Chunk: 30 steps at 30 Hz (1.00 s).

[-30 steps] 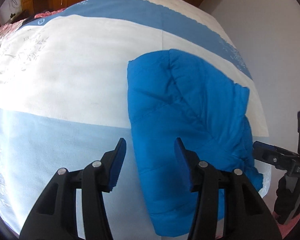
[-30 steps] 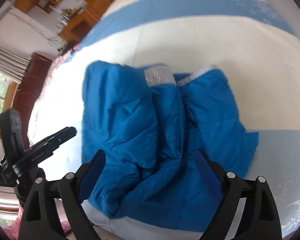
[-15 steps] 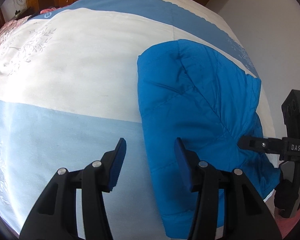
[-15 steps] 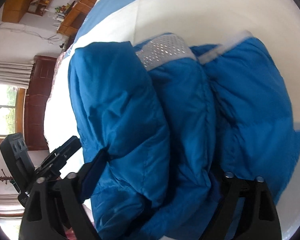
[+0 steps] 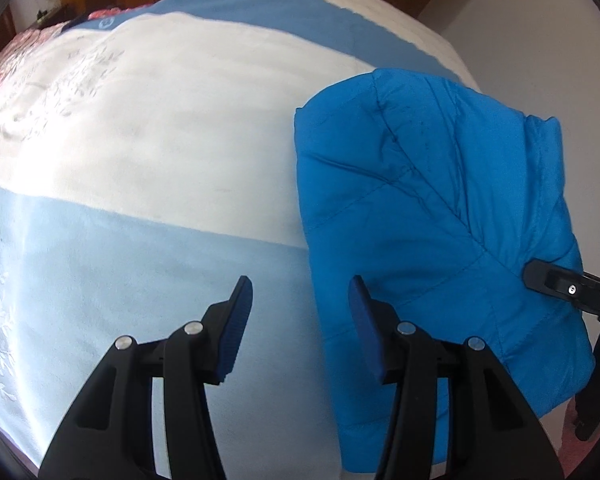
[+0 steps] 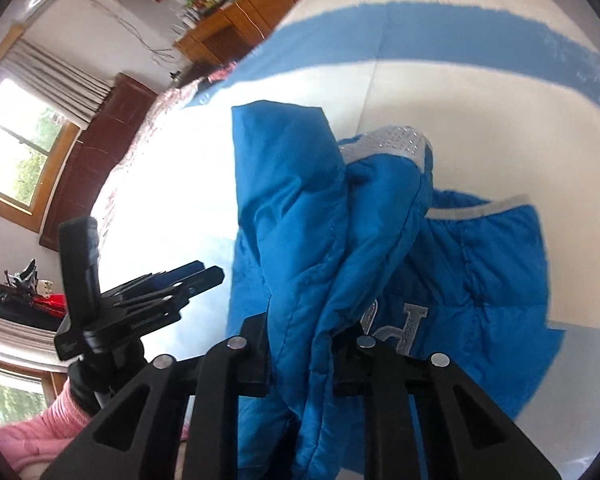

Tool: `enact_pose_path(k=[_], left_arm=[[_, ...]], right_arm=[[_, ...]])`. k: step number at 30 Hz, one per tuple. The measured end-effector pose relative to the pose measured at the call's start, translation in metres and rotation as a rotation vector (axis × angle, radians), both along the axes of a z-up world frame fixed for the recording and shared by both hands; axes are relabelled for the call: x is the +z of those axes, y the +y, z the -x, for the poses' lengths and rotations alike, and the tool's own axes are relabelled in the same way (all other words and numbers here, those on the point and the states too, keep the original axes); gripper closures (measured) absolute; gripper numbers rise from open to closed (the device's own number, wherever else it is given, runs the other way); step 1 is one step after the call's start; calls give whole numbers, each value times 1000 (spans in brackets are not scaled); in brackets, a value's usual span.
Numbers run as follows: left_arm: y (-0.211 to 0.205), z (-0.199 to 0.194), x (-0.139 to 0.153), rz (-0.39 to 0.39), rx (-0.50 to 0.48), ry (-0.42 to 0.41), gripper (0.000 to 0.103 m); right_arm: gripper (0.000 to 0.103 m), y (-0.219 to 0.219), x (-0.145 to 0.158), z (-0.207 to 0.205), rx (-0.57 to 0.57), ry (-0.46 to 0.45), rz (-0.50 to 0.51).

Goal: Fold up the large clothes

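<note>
A bright blue padded jacket (image 5: 428,216) lies folded near the right edge of a bed; in the right wrist view (image 6: 324,240) its grey sparkly collar and silver lettering show. My left gripper (image 5: 300,304) is open and empty, hovering just left of the jacket's near edge. My right gripper (image 6: 304,344) is shut on a thick fold of the jacket and lifts it; its fingertips are buried in the cloth. The right gripper also shows in the left wrist view (image 5: 560,284) at the jacket's right edge, and the left gripper shows in the right wrist view (image 6: 172,284).
The bed cover (image 5: 140,140) has white and blue bands. A white wall (image 5: 540,40) runs close along the bed's right side. Wooden furniture (image 6: 220,28), a dark cabinet (image 6: 100,152) and a window (image 6: 16,152) stand beyond the bed.
My right gripper moved in, closed on the jacket's near fold and raised it. The left gripper stayed open while its view shifted slightly left of the jacket.
</note>
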<state>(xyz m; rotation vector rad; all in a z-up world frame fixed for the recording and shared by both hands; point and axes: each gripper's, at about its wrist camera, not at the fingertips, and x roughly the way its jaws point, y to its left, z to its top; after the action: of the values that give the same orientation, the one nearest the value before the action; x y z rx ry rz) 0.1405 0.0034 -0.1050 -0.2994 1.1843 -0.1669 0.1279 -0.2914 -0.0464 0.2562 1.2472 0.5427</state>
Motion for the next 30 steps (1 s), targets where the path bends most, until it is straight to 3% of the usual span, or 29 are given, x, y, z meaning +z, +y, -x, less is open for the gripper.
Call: enact_pose_path(k=[6,13,18,24,30], left_arm=[[-31,7,28,47,-84,-49,54],[-83,13,32,65,-210,-53,54],[-113,17,23,56,-276,-30,54],[-130,20,13,35,-326,-10,54],[-140,21,6,8,-347,0,53]], right_arm=[[85,-37,30,30,-50,-52,-22],[85,-83,31,52,-152,-51,-26],[85,-120,4,64,-234,-2,-45],[83,-138,-44,50,-319,83,-103],[78,-143,-87,53,-363,105,-142]])
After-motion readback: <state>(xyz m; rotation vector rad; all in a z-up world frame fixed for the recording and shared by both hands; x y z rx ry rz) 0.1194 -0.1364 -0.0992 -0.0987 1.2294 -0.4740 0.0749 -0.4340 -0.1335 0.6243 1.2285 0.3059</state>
